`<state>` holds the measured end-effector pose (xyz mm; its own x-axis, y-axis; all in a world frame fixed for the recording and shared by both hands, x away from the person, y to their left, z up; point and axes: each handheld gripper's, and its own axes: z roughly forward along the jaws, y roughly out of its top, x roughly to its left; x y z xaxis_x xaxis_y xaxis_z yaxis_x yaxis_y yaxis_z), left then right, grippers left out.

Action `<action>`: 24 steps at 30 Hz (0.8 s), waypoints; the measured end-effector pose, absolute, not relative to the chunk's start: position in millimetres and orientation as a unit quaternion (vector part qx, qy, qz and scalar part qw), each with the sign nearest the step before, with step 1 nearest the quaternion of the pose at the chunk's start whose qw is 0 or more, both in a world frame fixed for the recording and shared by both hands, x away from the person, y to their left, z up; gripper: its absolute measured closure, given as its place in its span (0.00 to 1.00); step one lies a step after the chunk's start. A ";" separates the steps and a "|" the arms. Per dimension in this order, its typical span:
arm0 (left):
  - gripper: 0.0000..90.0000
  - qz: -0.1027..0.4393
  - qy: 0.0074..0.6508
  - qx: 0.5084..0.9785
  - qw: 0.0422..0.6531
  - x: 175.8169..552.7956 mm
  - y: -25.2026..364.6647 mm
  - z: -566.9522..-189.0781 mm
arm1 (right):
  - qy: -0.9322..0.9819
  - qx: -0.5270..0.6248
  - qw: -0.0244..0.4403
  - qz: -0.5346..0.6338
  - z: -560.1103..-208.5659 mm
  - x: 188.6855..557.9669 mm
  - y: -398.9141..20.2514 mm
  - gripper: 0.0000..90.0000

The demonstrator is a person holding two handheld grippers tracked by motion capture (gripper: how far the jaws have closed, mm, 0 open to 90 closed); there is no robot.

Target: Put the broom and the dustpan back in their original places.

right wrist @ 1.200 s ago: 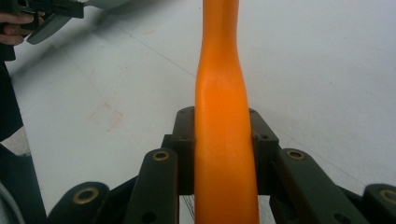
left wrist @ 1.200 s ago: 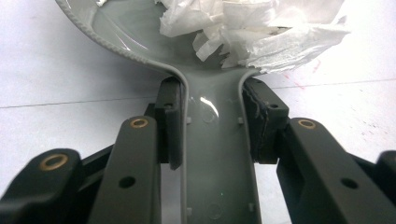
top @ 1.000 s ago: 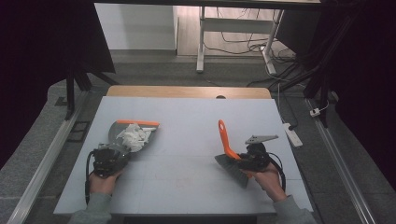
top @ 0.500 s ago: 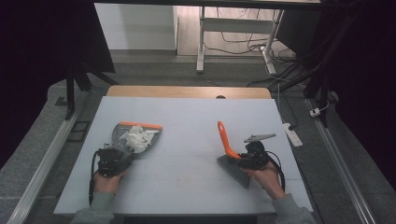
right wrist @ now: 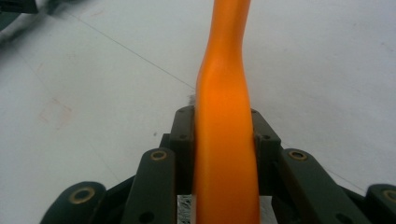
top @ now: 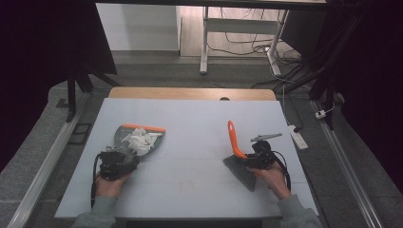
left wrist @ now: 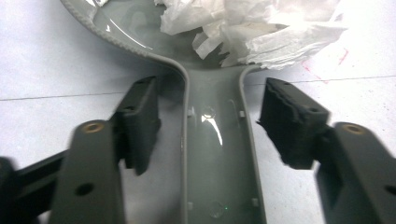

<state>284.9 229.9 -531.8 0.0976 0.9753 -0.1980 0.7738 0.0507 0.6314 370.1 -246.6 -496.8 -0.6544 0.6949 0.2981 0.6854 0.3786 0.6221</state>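
Two hand-held grippers are working over the light grey table (top: 190, 123), one in each of the person's hands. The left hand-held gripper (left wrist: 208, 112) is sitting at the near left of the table with its jaws spread apart, one on either side of the grey dustpan handle (left wrist: 217, 158), and neither pad is touching it. The grey dustpan (top: 124, 137) is lying flat just beyond that gripper, its handle running back toward the person and its orange-edged mouth (top: 144, 127) pointing away and to the right, so its long axis is slanting from near left to far right. Crumpled white tissue paper (top: 140, 141) is lying in the pan; in the left gripper view it is heaped at the pan's throat (left wrist: 261, 28), spilling a little over the right rim. The right hand-held gripper (right wrist: 223, 140) is clamping the orange brush handle (right wrist: 224, 154) between its pads. In the high view that handle (top: 233, 137) is rising away from the gripper, leaning up and slightly left, while the grey brush head (top: 240, 170) is lying below it on the table near the right hand (top: 273, 178). The brush and the dustpan are well apart.
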 end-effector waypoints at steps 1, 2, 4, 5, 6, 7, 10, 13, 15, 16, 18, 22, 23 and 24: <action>0.36 0.163 0.651 0.671 0.315 284.1 229.7 -530.8 | 0.830 0.416 0.007 0.370 -497.3 370.8 -247.1 0.76; 0.33 0.167 0.651 0.670 0.315 283.3 229.5 -529.9 | 0.831 0.416 0.007 0.369 -497.7 371.5 -247.6 0.76; 0.29 0.176 0.650 0.670 0.313 281.7 228.8 -527.6 | 0.832 0.416 0.011 0.367 -498.4 372.6 -248.3 0.74; 0.27 0.177 0.648 0.671 0.314 281.0 228.8 -526.8 | 0.833 0.416 0.015 0.364 -498.7 373.1 -248.7 0.73; 0.25 0.181 0.646 0.671 0.314 280.1 228.8 -525.4 | 0.834 0.416 0.017 0.362 -499.1 373.6 -248.9 0.72; 0.24 0.183 0.644 0.673 0.314 279.2 228.9 -524.4 | 0.834 0.418 0.019 0.361 -499.7 374.5 -249.5 0.71; 0.23 0.187 0.637 0.679 0.315 277.0 228.6 -522.3 | 0.835 0.421 0.022 0.355 -501.3 376.4 -250.8 0.68; 0.23 0.188 0.629 0.685 0.315 275.4 228.4 -520.9 | 0.835 0.423 0.023 0.352 -502.7 378.1 -252.2 0.66; 0.23 0.192 0.625 0.689 0.314 274.4 228.2 -519.3 | 0.836 0.425 0.029 0.345 -503.8 379.6 -252.6 0.64; 0.23 0.195 0.623 0.690 0.313 273.9 228.0 -518.4 | 0.835 0.428 0.026 0.345 -504.8 380.5 -253.1 0.63; 0.23 0.199 0.619 0.694 0.310 273.0 227.6 -516.6 | 0.835 0.430 0.023 0.343 -506.2 382.0 -253.5 0.61; 0.23 0.205 0.611 0.699 0.310 270.9 226.8 -513.6 | 0.838 0.435 0.031 0.329 -507.8 383.7 -252.5 0.56; 0.23 0.207 0.610 0.699 0.311 270.3 226.6 -512.8 | 0.838 0.437 0.036 0.325 -508.3 384.1 -252.3 0.54; 0.23 0.208 0.609 0.699 0.312 269.8 226.6 -512.1 | 0.838 0.440 0.039 0.321 -508.9 384.5 -252.5 0.54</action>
<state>269.8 226.6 -512.1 0.1717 0.9811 -0.0896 0.7220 -0.0634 0.6890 384.5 -252.5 -508.9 -0.6101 0.7619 0.2176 0.7119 0.4064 0.5728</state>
